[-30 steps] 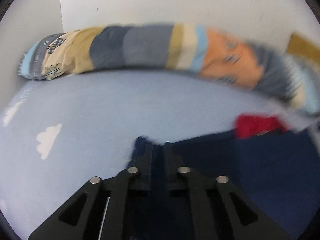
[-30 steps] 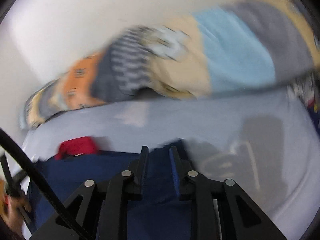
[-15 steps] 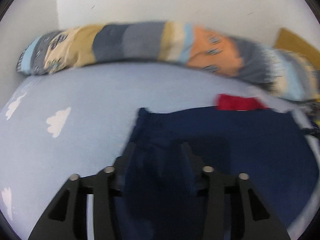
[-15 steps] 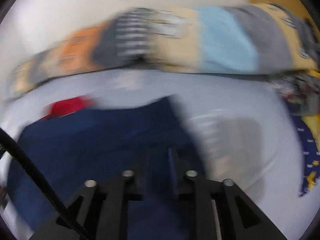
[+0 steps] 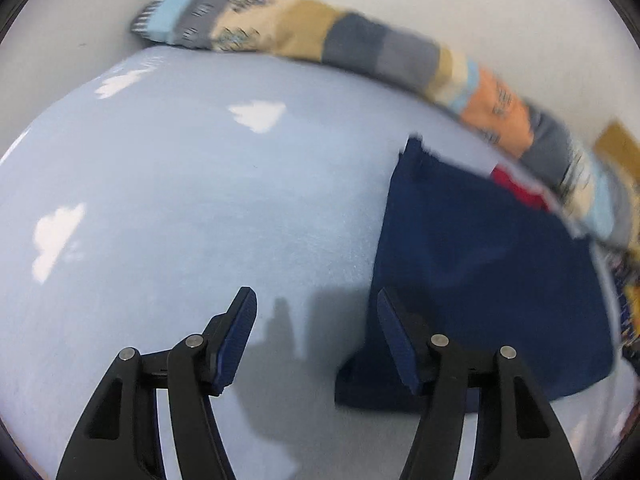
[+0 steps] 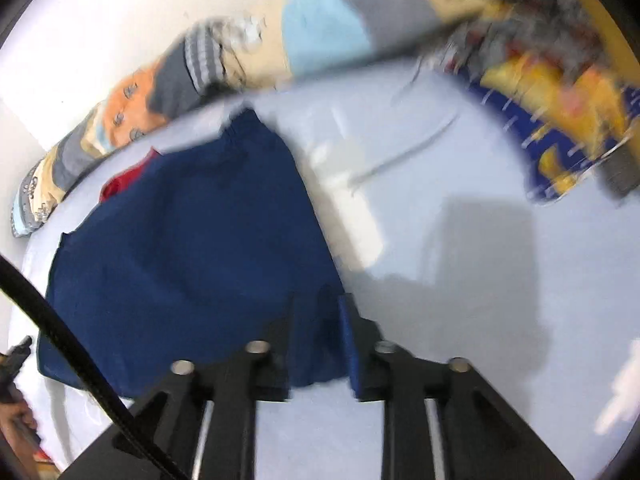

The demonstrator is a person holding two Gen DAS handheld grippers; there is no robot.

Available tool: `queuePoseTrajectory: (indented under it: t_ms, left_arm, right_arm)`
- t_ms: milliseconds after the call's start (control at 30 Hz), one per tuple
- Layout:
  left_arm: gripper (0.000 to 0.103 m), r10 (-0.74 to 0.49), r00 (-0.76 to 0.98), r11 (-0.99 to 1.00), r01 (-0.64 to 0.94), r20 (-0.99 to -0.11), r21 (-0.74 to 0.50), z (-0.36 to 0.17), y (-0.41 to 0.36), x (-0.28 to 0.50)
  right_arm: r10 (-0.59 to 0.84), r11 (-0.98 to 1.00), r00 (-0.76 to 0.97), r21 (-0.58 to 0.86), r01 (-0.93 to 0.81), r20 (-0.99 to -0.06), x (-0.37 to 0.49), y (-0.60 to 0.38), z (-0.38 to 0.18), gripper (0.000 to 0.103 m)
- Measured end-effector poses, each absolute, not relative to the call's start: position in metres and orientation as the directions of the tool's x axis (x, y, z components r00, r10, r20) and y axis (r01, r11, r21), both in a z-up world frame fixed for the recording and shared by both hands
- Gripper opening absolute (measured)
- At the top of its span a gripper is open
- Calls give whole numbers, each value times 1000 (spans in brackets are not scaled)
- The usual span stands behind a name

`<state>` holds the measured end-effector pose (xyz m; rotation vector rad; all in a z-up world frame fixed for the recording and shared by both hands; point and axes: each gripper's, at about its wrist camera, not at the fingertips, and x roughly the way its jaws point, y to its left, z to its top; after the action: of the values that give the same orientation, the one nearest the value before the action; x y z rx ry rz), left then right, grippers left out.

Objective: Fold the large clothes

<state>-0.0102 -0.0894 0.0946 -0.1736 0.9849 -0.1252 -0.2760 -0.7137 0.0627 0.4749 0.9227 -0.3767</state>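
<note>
A navy blue garment (image 5: 480, 264) lies folded flat on the light blue bed sheet (image 5: 200, 200), with a red piece (image 5: 516, 188) showing at its far edge. My left gripper (image 5: 316, 312) is open and empty, its right finger at the garment's near left corner. In the right wrist view the same garment (image 6: 192, 240) lies left of centre. My right gripper (image 6: 320, 320) has its jaws narrowly apart around the garment's near right corner; the view is blurred.
A long patchwork pillow (image 5: 360, 48) lies along the white wall at the back of the bed. A yellow and blue patterned bedding heap (image 6: 560, 112) sits at the right. A dark cable (image 6: 60, 328) crosses the lower left of the right wrist view.
Both grippers carried the navy garment's edge over and laid it down. My left gripper opened, let go and swung left. My right gripper pulled back toward the near corner.
</note>
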Motion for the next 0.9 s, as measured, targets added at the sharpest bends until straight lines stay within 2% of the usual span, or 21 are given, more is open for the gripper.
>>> queuePoseTrajectory:
  t_ms: [67,167,233,333,467,800,900]
  left_arm:
    - [63,-205,566,970,7,-798,-245,107,-89,-27]
    - [68,-261,552,949,-1,-792,-314,114,-103,-54]
    - [75,-318,524,916,-45,-790,-399,105,-101,-70]
    - [75,-415,490,827,-150,-767,-543,71,-87,-85]
    - [75,-508,450,721,-245,-734,-649,33,-68,-79]
    - [75,-557,512,656,-211,-654,-725,13,-82,-48]
    - [81,-563,531,649,-191,-634,-736,10,-89,-39]
  right_arm:
    - [-27,833,608,318,453,-793,-285,-697,79,43]
    - [55,777,655,444,446,-754,-296,-682,79,43]
    - [83,706,690,531,469,-719,-312,-685,70,46]
    - [109,601,699,607,520,-707,-332,-690,43,48]
    - [125,513,704,653,557,-699,-346,-705,27,48]
    - [192,324,757,769,551,-624,-321,-726,-25,50]
    - [179,310,776,783,539,-605,-305,-729,-35,50]
